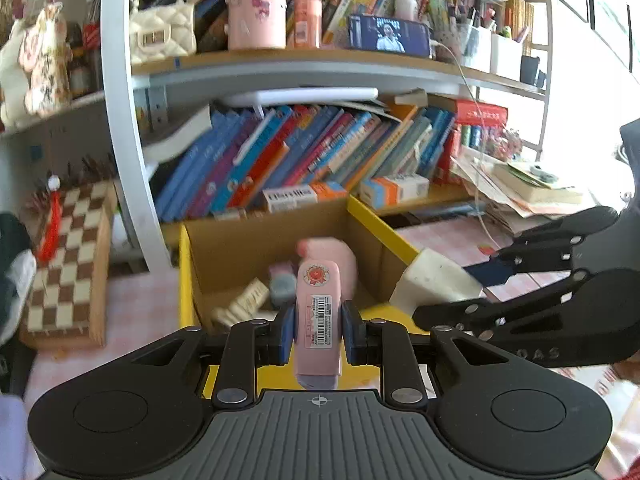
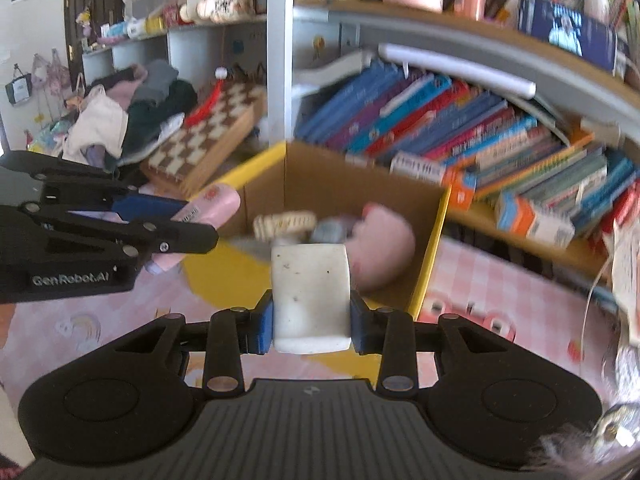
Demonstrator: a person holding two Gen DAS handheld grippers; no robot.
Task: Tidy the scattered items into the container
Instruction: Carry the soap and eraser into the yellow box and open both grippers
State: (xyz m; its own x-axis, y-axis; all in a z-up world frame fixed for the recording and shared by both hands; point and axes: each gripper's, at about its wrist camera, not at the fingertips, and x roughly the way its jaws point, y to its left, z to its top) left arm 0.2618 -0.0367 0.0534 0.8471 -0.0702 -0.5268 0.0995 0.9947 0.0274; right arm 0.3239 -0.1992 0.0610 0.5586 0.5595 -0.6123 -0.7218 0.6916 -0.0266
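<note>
Pink case (image 1: 318, 322) w/ a barcode label and a red round sticker sits clamped in the left gripper (image 1: 316, 330), blue pads (image 1: 287, 330) pressing both its long sides, jaws closed down tight on it. It's held just in front of the cardboard box (image 1: 260, 240), near the box's yellow front edge, tip pointing toward the opening. White block (image 2: 310, 296), a bit grubby w/ dark specks, is pinched the same way in the right gripper (image 2: 311, 320), jaws closed on its sides, no gap showing. Block also hangs just short of the box's near rim. Both grippers sit side by side, close but not touching. Inside the box: a pink plush toy (image 2: 384, 240), a cream comb-like thing (image 2: 286, 222) and a small grey-blue item (image 1: 282, 284), blurred, can't tell what. Box stands on a pink checked tablecloth (image 2: 480, 276), up against a shelf of leaning books (image 1: 304, 152). Chessboard (image 1: 66, 264) leans to the left of the box.
</note>
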